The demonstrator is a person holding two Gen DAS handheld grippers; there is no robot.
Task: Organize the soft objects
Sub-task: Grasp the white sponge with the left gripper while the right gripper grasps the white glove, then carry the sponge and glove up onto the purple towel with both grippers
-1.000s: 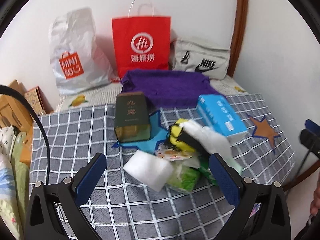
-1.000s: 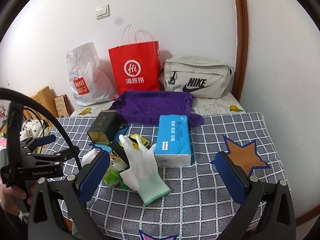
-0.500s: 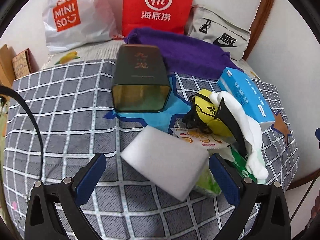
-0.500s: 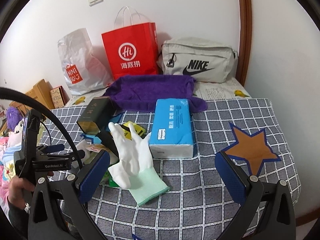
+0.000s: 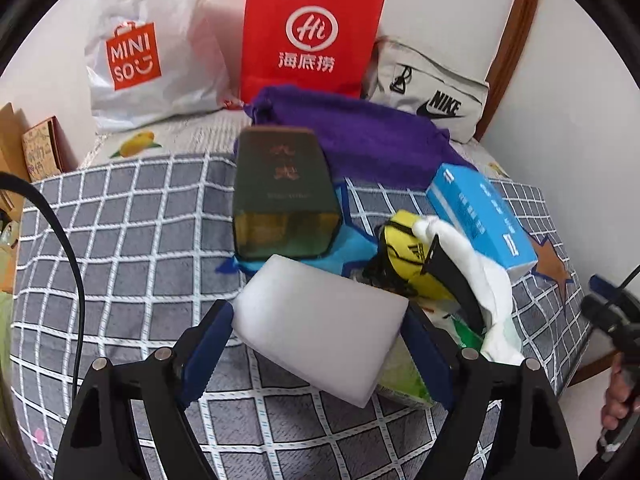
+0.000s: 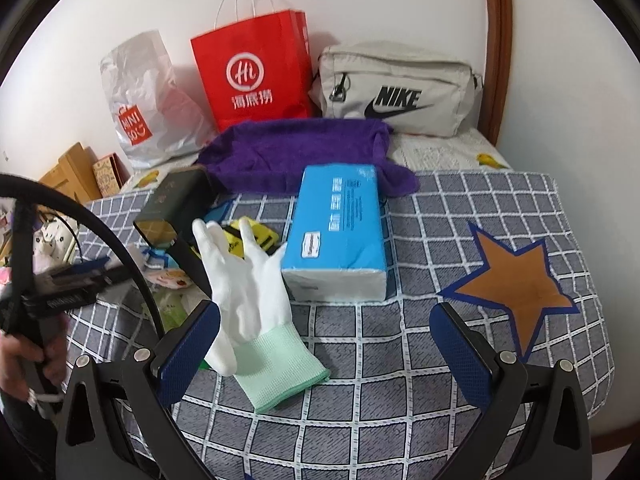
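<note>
A white foam sponge sits between the blue pads of my left gripper, which has closed in on both its sides. Right of it lie a yellow pouch, a white glove with a green cuff and a green packet. In the right wrist view the glove lies by the left finger of my right gripper, which is open and empty above the checked cloth. A blue tissue pack lies ahead of it.
A dark green tin lies on a blue star patch. A purple towel, a red paper bag, a Miniso bag and a Nike bag are at the back. A brown star patch is at the right.
My left gripper has moved forward and down to the sponge and its fingers have closed onto it. My right gripper has drifted slightly forward, staying open.
</note>
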